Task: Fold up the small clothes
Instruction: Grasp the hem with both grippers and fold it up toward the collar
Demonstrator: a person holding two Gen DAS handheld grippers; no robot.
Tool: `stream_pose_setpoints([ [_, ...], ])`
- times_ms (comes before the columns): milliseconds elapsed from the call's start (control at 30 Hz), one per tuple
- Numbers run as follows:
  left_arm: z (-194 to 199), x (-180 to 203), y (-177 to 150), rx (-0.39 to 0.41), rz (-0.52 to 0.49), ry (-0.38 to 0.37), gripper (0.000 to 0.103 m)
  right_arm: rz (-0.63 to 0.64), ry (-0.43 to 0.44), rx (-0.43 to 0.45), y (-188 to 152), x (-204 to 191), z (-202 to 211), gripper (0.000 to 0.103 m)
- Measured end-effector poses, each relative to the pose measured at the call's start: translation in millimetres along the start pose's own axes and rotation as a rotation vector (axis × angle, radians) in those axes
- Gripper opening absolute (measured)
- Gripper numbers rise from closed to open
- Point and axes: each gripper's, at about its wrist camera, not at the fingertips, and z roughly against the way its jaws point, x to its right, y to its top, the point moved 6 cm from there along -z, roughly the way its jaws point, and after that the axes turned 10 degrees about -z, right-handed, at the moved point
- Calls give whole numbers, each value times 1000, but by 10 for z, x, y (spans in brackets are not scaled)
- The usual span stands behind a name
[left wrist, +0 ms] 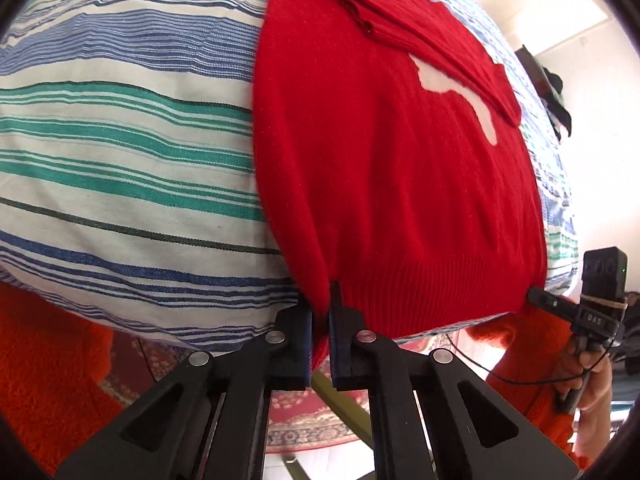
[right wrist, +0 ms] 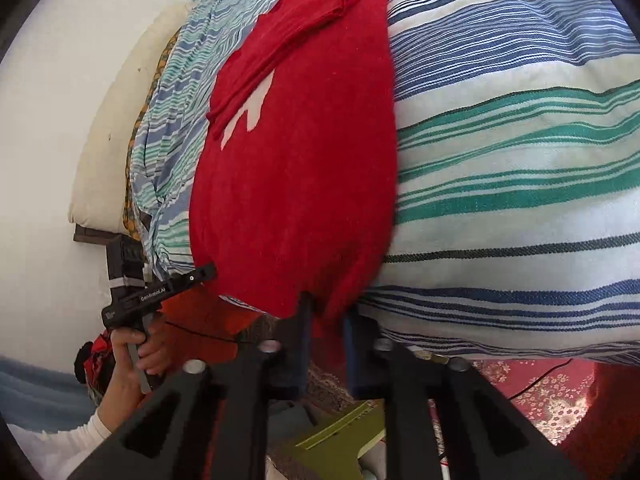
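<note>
A red knit sweater (left wrist: pixel 392 168) with a white motif lies on a striped sheet (left wrist: pixel 120 140), one sleeve folded across its upper part. My left gripper (left wrist: pixel 320 312) is shut on the sweater's ribbed hem at its near left corner. My right gripper (right wrist: pixel 326 320) is shut on the hem at the other near corner of the sweater (right wrist: pixel 296 184). Each gripper shows in the other's view, the right one (left wrist: pixel 538 296) and the left one (right wrist: pixel 208 270), both at the hem edge.
The striped sheet (right wrist: pixel 520 160) covers a padded surface that ends just in front of the grippers. Below the edge lie a patterned red rug (left wrist: pixel 304 424) and a green metal frame (right wrist: pixel 340 436). A white wall (right wrist: pixel 52 120) stands to the left.
</note>
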Motion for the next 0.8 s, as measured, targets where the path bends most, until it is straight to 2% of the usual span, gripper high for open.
stream_pose_setpoints([
  [67, 133, 4, -14, 18, 13, -30, 4, 18, 24, 22, -13, -96, 101, 8],
  [167, 351, 46, 42, 45, 38, -111, 4, 0, 130, 71, -6, -255, 323, 6],
  [233, 497, 62, 206, 87, 71, -180, 4, -43, 208, 109, 66, -309, 461, 6],
  [333, 648, 46, 637, 161, 127, -251, 4, -112, 317, 189, 316, -358, 633, 6],
  [400, 664, 23, 1000, 205, 147, -249, 4, -152, 353, 250, 553, -367, 708, 6],
  [533, 548, -9, 1736, 260, 187, -236, 4, -207, 368, 358, 1166, -388, 758, 5],
  [800, 115, -101, 2982, 260, 225, -156, 4, -226, 305, 424, 2522, -601, 486, 5],
])
